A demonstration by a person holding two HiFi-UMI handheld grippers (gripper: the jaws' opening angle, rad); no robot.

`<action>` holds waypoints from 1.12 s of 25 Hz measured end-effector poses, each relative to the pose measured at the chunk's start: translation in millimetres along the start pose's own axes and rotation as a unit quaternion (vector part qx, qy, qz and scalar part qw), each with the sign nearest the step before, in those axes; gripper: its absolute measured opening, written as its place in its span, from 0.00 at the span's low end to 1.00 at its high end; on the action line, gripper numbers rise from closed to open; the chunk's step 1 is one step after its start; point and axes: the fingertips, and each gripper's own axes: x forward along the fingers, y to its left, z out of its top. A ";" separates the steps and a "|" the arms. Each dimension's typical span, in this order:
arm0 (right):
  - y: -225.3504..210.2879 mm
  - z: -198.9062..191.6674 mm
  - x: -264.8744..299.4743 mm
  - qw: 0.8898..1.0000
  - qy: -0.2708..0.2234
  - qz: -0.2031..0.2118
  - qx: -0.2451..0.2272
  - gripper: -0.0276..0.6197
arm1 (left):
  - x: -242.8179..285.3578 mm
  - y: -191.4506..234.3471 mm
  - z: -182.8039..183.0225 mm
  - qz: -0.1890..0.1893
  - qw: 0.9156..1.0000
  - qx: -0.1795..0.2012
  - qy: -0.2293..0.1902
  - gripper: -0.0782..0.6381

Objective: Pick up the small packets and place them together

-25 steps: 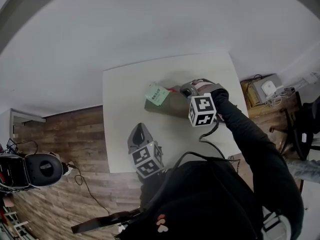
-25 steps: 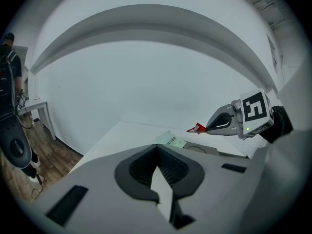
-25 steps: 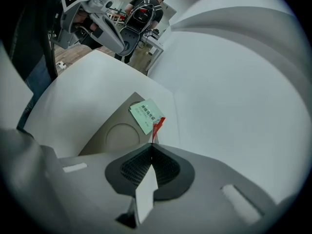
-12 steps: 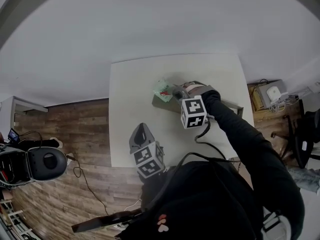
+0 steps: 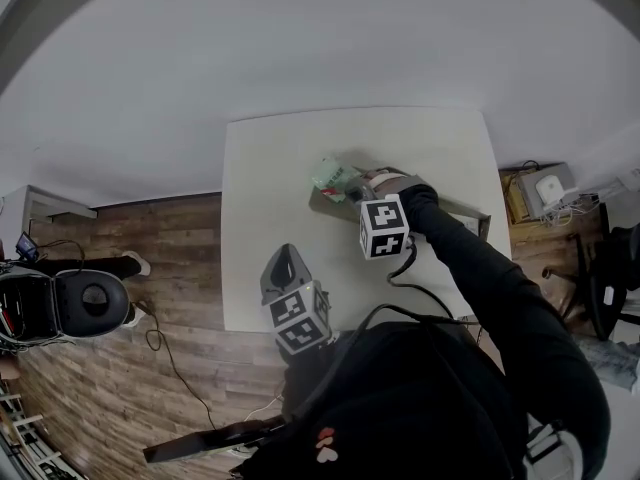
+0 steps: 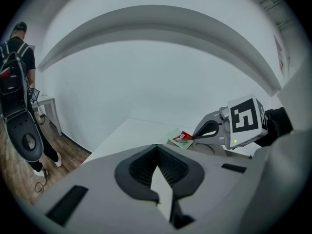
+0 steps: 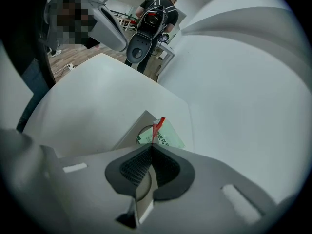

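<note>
Now my right tool (image 7: 152, 147) is clamped on a red packet (image 7: 158, 127).
The red packet sits right by the green packet (image 7: 169, 136) lying mid-frame on the white desk (image 5: 270, 188); my left tool (image 6: 157, 149), lower centre, is pressed together on nothing.

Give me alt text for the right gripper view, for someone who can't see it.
The right gripper, jaws shut, pinches a small red packet edge-on over a green packet that lies on a flat grey board on a white table. Behind, a person stands on a wood floor.
</note>
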 end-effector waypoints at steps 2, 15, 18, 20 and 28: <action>1.4 -0.3 1.8 1.000 0.000 0.001 0.005 0.05 | 0.9 -0.1 -1.3 -0.001 1.000 0.000 0.001 0.11; 10.2 1.5 6.6 1.000 -0.008 0.023 0.016 0.07 | 2.6 -0.2 -1.6 0.000 1.000 -0.003 0.002 0.11; 11.2 0.8 7.4 0.999 -0.009 0.031 0.022 0.09 | 2.5 0.1 -1.4 0.000 1.000 -0.003 0.003 0.11; 14.3 0.4 7.2 0.999 -0.009 0.039 0.023 0.10 | 2.3 0.2 -1.6 0.001 1.000 -0.003 0.002 0.11; 22.1 1.9 0.1 0.997 -0.024 0.059 0.036 0.19 | 2.3 0.1 -1.8 -0.001 1.000 -0.001 0.002 0.11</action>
